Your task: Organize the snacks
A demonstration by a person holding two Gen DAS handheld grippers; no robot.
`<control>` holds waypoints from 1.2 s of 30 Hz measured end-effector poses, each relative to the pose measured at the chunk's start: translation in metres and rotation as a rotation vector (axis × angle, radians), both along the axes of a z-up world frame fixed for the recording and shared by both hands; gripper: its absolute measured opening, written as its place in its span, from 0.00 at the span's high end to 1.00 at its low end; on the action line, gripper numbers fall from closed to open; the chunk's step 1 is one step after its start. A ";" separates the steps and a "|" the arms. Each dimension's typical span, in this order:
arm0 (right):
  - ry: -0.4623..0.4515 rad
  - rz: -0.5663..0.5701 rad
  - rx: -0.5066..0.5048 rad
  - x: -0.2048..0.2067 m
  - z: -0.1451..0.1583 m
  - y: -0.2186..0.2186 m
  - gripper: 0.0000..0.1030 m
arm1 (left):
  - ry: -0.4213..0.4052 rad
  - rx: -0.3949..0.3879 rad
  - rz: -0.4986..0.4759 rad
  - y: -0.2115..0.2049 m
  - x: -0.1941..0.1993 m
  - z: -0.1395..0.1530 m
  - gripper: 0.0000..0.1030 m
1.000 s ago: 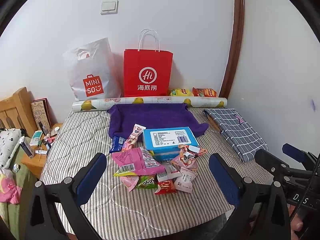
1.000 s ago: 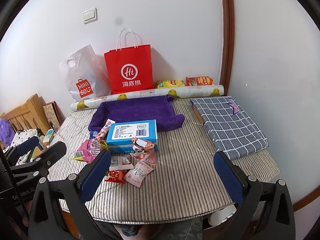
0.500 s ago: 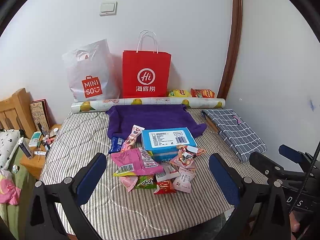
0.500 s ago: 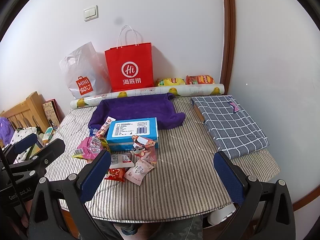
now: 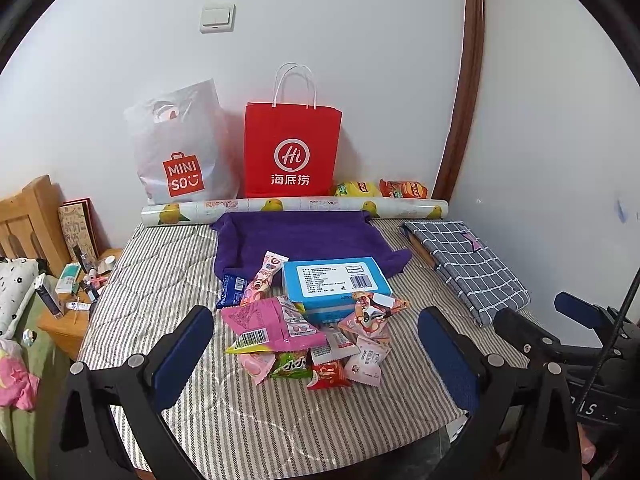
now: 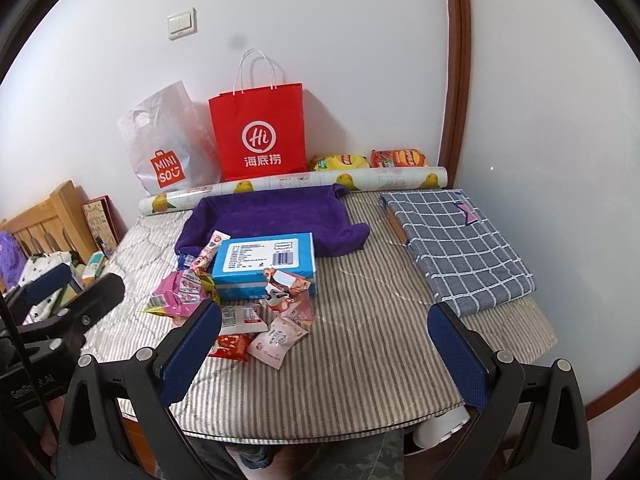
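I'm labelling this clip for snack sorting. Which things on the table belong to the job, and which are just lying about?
Job:
- pile of small snack packets
- flat blue cardboard box
- pink foil snack bag
- yellow chip bag and orange chip bag by the wall

Lying about:
- purple towel
- grey checked folded cloth
- lemon-print paper roll
- red paper bag
- white plastic bag

Light: bright, even, washing the white wall (image 5: 360,40)
Shadows: falling softly behind the red paper bag (image 6: 260,132)
Edges: bowing, darkening into corners
Focus: staying sharp

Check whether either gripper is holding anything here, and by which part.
Nothing is held. The left gripper and right gripper are both open and empty, short of the snack pile.
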State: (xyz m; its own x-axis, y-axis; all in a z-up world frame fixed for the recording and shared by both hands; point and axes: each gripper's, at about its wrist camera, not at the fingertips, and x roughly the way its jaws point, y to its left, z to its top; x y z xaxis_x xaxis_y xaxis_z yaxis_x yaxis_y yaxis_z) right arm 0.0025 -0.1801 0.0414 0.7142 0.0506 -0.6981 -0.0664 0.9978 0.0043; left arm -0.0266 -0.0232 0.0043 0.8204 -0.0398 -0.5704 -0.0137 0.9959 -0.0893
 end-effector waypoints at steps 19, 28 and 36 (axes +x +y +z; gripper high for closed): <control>0.027 0.009 -0.016 0.016 -0.021 0.007 0.01 | 0.027 -0.018 -0.007 0.005 0.010 -0.012 0.00; 0.051 0.051 0.036 0.030 -0.044 0.009 0.02 | 0.076 -0.046 0.020 0.027 0.029 -0.033 0.00; 0.072 0.091 0.145 0.045 -0.067 0.008 0.06 | 0.123 -0.072 0.058 0.053 0.044 -0.055 0.01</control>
State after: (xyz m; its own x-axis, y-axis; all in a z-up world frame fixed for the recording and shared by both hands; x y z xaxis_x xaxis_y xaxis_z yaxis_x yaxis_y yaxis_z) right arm 0.0480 -0.1716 -0.0254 0.6502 0.2167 -0.7282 -0.1512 0.9762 0.1556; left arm 0.0176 0.0297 -0.0511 0.7467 -0.0389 -0.6641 -0.0865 0.9841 -0.1549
